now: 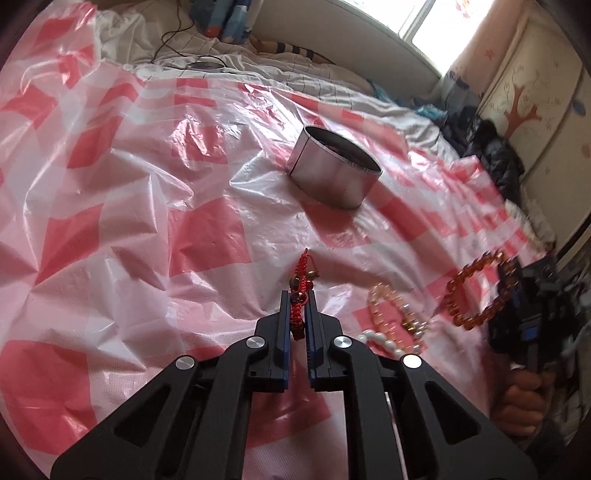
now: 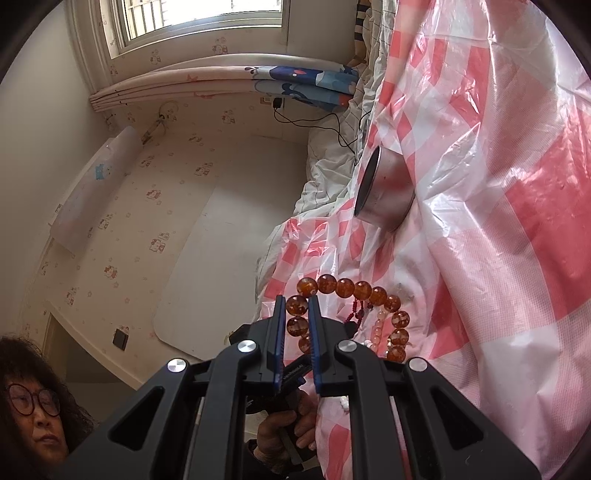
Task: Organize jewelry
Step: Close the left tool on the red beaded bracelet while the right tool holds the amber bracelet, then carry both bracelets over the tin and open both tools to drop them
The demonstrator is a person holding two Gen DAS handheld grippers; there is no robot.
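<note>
My left gripper (image 1: 298,295) is shut on a red braided cord bracelet (image 1: 301,280), whose free end trails onto the pink checked plastic sheet (image 1: 147,221). My right gripper (image 2: 297,301) is shut on an amber bead bracelet (image 2: 364,291) and holds it lifted; it also shows in the left wrist view (image 1: 476,291), at the right, hanging from the right gripper (image 1: 511,280). A round metal tin (image 1: 332,166) stands open farther back on the sheet, and appears in the right wrist view (image 2: 384,188). A pale pink bead bracelet (image 1: 388,306) and a white pearl bracelet (image 1: 384,341) lie on the sheet between the grippers.
The sheet covers a bed with a white quilt (image 1: 258,70) behind it. A black cable (image 1: 173,33) and a small round lid (image 1: 205,65) lie on the quilt. Dark clothes (image 1: 491,155) are piled at the right. A person's face (image 2: 33,417) is at the lower left.
</note>
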